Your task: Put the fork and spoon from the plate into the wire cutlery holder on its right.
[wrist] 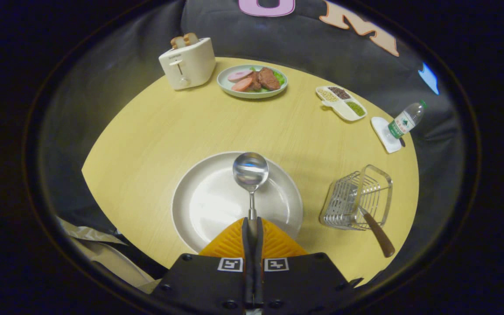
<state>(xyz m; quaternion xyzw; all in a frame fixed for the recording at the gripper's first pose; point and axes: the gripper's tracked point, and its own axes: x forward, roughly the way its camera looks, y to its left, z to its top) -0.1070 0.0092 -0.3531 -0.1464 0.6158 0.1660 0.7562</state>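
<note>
Here the gripper (252,227) has its orange fingers (230,243) closed together on the handle of the spoon (250,175), which is clamped between them. The spoon projects straight ahead of the fingers, bowl end forward, above the white plate (199,201). The plate lies on the round wooden worktop (147,140), directly beyond and partly under the fingers.

The wire cutlery holder (357,197) rests on the worktop to the right of the plate, close beside it but apart from it. A brown-handled utensil (379,236), its head hidden among the wires, sits in the holder with the handle leaning out toward the near edge.

Farther back stand a toaster (187,63), a plate of food (252,81), a divided dish (341,103) and a water bottle (405,120).
</note>
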